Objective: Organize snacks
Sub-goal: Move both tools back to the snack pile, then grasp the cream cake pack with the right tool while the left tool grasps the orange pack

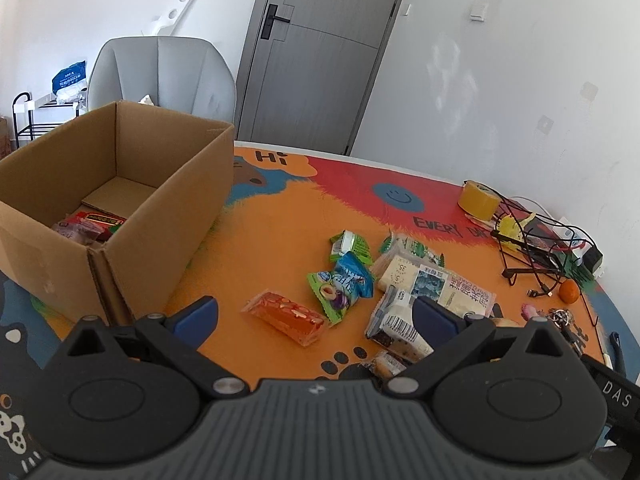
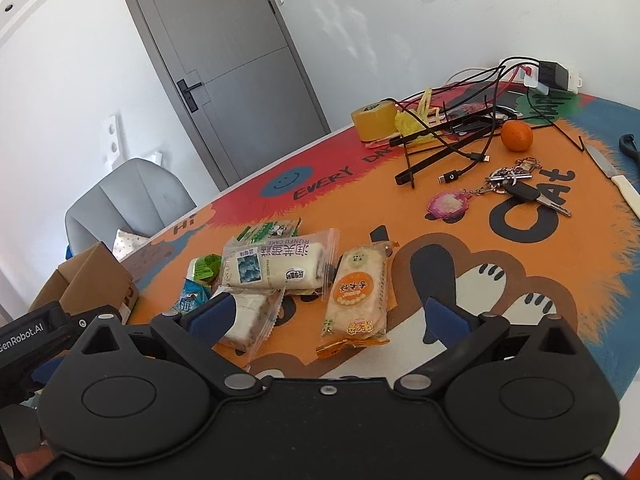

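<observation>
Both tools hang above the bright cartoon-printed table mat (image 1: 280,216) with their jaws spread wide and nothing between them; the left gripper (image 1: 316,316) looks down over a clear-wrapped orange bar (image 1: 286,317) lying flat and alone, while the right gripper (image 2: 328,312) is lined up over an orange-labelled pale cake packet (image 2: 356,300); the rest of the loose snacks, a long white roll cake in clear film (image 2: 276,266) and small green and blue candy sachets (image 1: 346,280), lie heaped just beside them; the open brown cardboard box (image 1: 160,216) stands to the left with a red packet (image 1: 100,222) already on its floor. To my eye the picking is the step in hand; each tool would do well to come straight down, straddle its packet across the narrow width, and close gently, since the film looks slippery and the cake soft; the neighbouring wrappers touch, so a clean lift matters.
</observation>
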Motion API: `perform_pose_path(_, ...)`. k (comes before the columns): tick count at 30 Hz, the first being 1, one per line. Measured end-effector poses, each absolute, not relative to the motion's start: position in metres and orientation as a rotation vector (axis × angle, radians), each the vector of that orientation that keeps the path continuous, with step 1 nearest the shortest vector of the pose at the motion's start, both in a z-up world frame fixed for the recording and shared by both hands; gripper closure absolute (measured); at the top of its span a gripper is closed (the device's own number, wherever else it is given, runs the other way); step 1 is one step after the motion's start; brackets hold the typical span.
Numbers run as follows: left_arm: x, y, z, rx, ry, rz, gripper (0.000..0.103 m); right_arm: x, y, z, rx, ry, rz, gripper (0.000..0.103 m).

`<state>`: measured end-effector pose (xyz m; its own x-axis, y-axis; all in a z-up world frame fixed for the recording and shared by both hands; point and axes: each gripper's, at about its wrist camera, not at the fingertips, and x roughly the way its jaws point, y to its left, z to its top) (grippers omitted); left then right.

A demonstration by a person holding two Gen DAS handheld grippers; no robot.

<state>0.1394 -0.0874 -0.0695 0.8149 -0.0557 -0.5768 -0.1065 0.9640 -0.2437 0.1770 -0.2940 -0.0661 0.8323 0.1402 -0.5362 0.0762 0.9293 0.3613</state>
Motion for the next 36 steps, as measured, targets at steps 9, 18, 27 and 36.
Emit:
perform_pose_path(9, 0.156, -0.089, -0.086, -0.266, 0.637, 0.070, 0.001, 0.197, -0.287, -0.081, 0.336, 0.610, 0.017, 0.013)
perform_pose_path(18, 0.175, -0.087, -0.100, -0.261, 0.671, 0.117, 0.002, 0.217, -0.280, -0.093, 0.295, 0.641, -0.014, 0.040)
perform_pose_path(27, 0.183, -0.088, -0.109, -0.228, 0.686, 0.157, 0.009, 0.212, -0.289, -0.094, 0.304, 0.632, -0.026, 0.065)
perform_pose_path(36, 0.180, -0.085, -0.111, -0.232, 0.687, 0.153, 0.074, 0.200, -0.292, -0.091, 0.340, 0.615, -0.004, 0.066)
